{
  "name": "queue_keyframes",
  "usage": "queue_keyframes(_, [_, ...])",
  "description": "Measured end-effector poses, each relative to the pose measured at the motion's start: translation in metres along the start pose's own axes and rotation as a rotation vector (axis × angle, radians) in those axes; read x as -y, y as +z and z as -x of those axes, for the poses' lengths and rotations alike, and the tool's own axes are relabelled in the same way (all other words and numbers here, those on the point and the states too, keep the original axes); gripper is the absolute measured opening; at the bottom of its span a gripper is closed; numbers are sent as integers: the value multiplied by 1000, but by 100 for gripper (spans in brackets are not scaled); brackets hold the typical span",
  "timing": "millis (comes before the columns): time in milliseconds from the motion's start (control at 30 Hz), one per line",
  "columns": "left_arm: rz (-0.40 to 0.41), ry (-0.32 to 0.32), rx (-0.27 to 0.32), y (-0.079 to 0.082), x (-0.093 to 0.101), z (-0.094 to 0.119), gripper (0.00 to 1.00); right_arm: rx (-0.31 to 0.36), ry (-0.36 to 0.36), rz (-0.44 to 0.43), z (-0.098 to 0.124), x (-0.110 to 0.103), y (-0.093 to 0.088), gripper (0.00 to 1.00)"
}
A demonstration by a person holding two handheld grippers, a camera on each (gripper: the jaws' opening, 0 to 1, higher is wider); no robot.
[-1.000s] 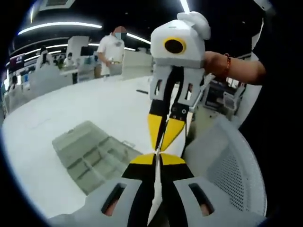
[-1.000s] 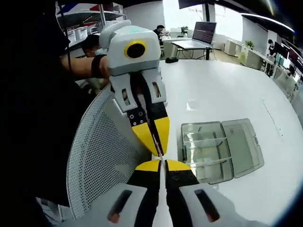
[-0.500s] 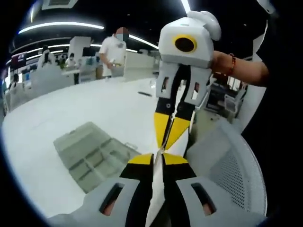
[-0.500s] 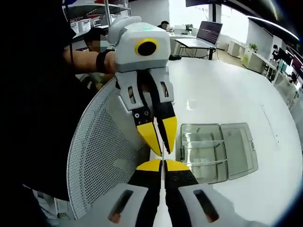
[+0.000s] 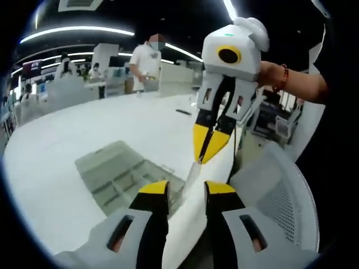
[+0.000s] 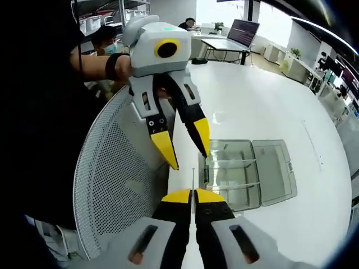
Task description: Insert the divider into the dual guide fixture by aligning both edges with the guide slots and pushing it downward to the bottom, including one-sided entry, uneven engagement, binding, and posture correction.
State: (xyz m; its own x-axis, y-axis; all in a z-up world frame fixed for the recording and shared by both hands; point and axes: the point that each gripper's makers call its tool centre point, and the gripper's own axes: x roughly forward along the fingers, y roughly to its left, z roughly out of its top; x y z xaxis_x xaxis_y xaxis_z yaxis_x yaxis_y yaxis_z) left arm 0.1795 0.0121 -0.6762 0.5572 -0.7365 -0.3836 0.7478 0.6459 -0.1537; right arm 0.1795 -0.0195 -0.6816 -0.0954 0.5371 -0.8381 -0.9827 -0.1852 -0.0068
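Note:
The divider (image 5: 190,174) is a thin pale sheet, seen edge-on as a line in the right gripper view (image 6: 193,178). My right gripper (image 6: 192,194) is shut on its lower edge; in the left gripper view it reaches down from the upper right (image 5: 203,159), pinching the sheet's top. My left gripper (image 5: 187,186) stands open, its yellow jaws apart on either side of the divider without touching it; it also hangs open from above (image 6: 190,160). The clear guide fixture box (image 5: 120,174) (image 6: 244,171), lid open, lies on the white table (image 5: 67,134) (image 6: 252,101) below the grippers.
A white mesh chair back (image 5: 280,207) (image 6: 118,179) stands close beside the table edge under both grippers. A person (image 5: 147,59) stands at the far side of the room. A laptop (image 6: 242,36) sits on a far desk.
My left gripper has opened and let go of the divider. The right gripper keeps its hold. The two grippers have drawn slightly apart.

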Motion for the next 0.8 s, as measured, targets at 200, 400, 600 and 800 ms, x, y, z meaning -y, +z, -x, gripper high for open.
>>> queue_keyframes(200, [11, 42, 11, -1, -10, 7, 30, -16, -14, -6, -3, 5, 1, 0])
queue_keyframes(400, [32, 55, 30, 3, -16, 9, 33, -40, -30, -10, -5, 12, -1, 0])
queue_keyframes(600, [45, 71, 45, 4, -20, 10, 38, -63, -38, -9, -5, 19, -4, 0])
queue_keyframes(800, [60, 86, 56, 2, -22, 12, 43, -80, -54, -2, -4, 29, -7, 0])
